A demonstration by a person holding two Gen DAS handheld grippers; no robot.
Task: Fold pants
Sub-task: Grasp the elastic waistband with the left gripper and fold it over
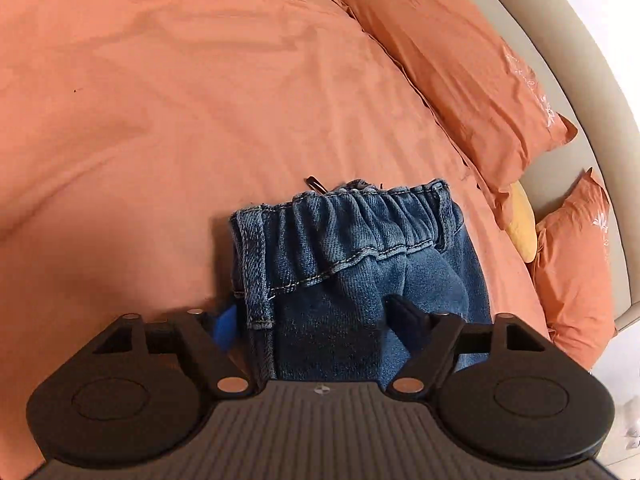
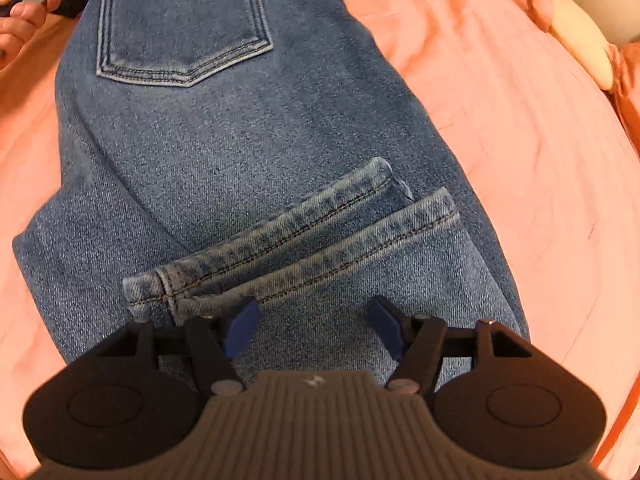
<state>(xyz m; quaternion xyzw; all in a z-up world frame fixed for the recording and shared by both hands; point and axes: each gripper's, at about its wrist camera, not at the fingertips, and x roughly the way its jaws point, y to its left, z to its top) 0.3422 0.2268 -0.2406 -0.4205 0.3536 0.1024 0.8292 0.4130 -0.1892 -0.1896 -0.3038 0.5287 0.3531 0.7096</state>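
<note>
Blue denim pants lie on an orange bed sheet, folded so both leg hems rest on the seat below the back pocket. My right gripper is open just above the folded legs, behind the hems, holding nothing. In the left wrist view the elastic waistband bunches up in front of my left gripper. Its fingers straddle the waist fabric, the right fingertip pressing on the denim, the left blue pad at the fabric's edge.
Two orange pillows lean on a beige headboard at the right, with a yellow cushion between them. A hand shows at the top left of the right wrist view. Open sheet stretches left.
</note>
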